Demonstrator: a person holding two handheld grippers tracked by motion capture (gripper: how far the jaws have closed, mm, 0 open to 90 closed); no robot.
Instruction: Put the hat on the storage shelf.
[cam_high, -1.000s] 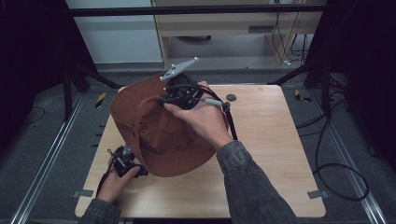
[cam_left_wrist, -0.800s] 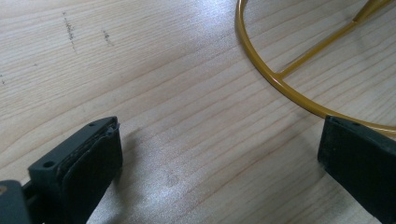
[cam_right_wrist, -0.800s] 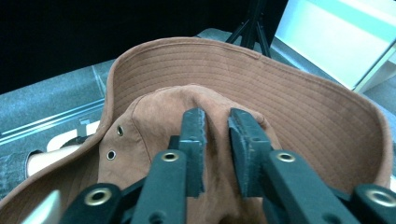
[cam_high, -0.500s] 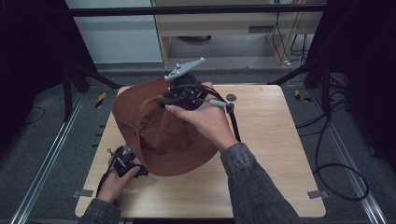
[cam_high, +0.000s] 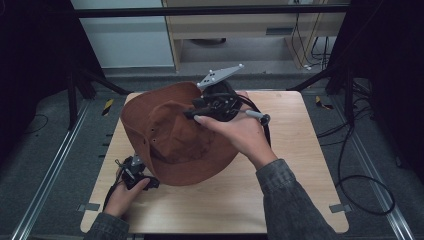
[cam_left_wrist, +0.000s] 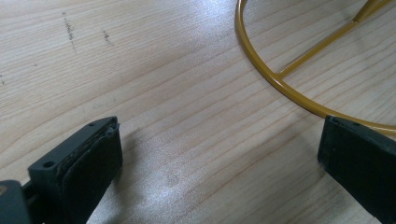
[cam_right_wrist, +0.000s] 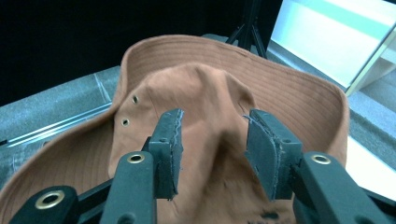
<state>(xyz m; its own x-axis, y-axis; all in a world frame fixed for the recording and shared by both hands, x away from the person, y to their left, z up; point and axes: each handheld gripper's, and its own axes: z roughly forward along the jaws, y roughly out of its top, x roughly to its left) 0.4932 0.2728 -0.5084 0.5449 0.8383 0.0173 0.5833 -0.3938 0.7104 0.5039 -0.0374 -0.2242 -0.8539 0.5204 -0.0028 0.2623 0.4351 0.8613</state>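
Right tool (cam_right_wrist: 212, 154) newly off hat (cam_right_wrist: 210, 93)

a: what's out of sight around the left gripper (cam_high: 134, 172)?
b: the hat (cam_high: 172, 135) brim covers its tips, and its yellow wire ring (cam_left_wrist: 280, 84) runs off the frame's top and right.
a: and by the right gripper (cam_right_wrist: 212, 149)?
b: the hat's near brim is cut off below its jaws.

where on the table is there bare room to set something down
The right half of the table, from the right forearm to the right edge, is bare, as is the near strip between the two arms. The left and middle are crowded by the brown hat, with the left gripper at its near brim.
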